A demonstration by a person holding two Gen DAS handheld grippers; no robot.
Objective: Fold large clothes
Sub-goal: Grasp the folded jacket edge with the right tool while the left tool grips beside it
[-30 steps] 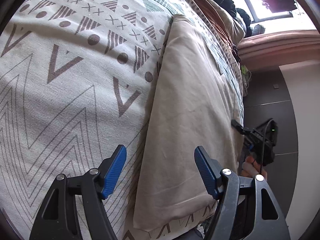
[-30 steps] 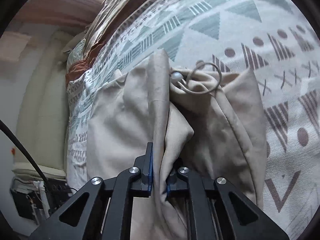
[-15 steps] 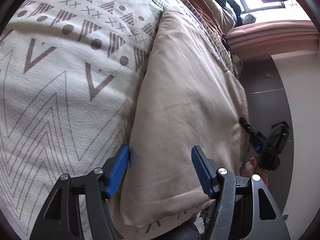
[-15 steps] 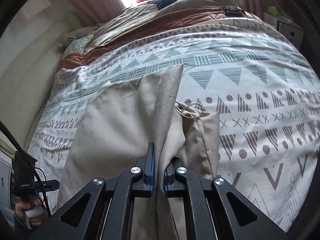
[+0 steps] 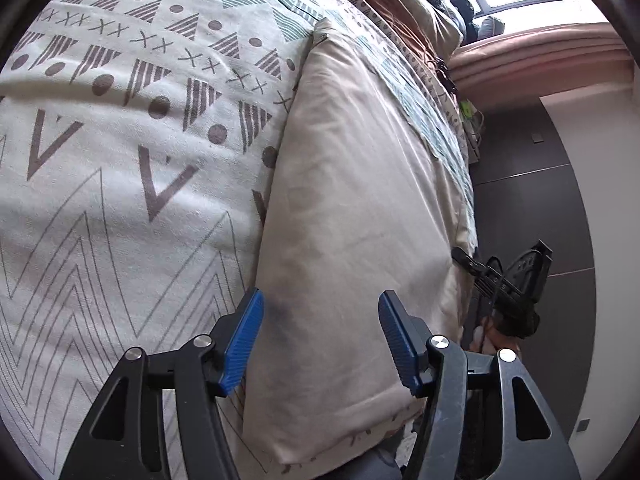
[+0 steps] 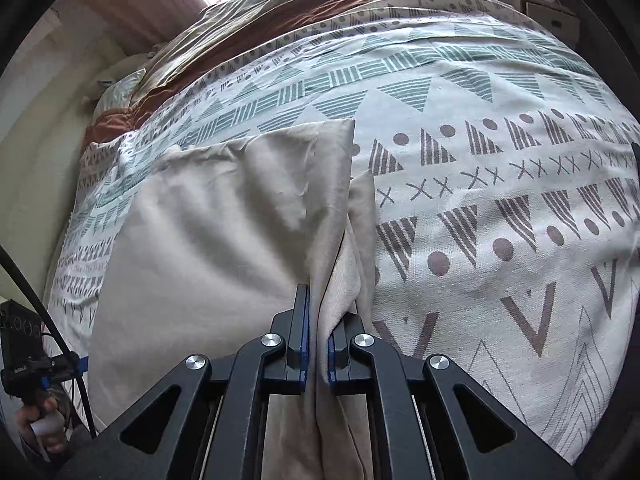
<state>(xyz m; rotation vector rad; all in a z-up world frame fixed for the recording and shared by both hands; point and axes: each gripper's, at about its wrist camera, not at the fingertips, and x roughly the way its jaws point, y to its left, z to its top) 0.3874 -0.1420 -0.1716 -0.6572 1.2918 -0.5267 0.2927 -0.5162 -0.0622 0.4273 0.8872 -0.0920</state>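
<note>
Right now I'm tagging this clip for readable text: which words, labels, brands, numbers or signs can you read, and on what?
None can be read.
Handheld device at the lower left of the right wrist view: small pale marks, too small and blurred to read.
Other device in the left wrist view: a tiny pale mark, unreadable.
Bed cover: only printed triangles, dots, crosses and zigzags, no lettering.
Beige garment: no label or print visible.

Our left gripper point(image 5: 320, 340) angles down, jaws apart, just closing a little — our right gripper point(image 6: 317, 344) is clamped tight.
</note>
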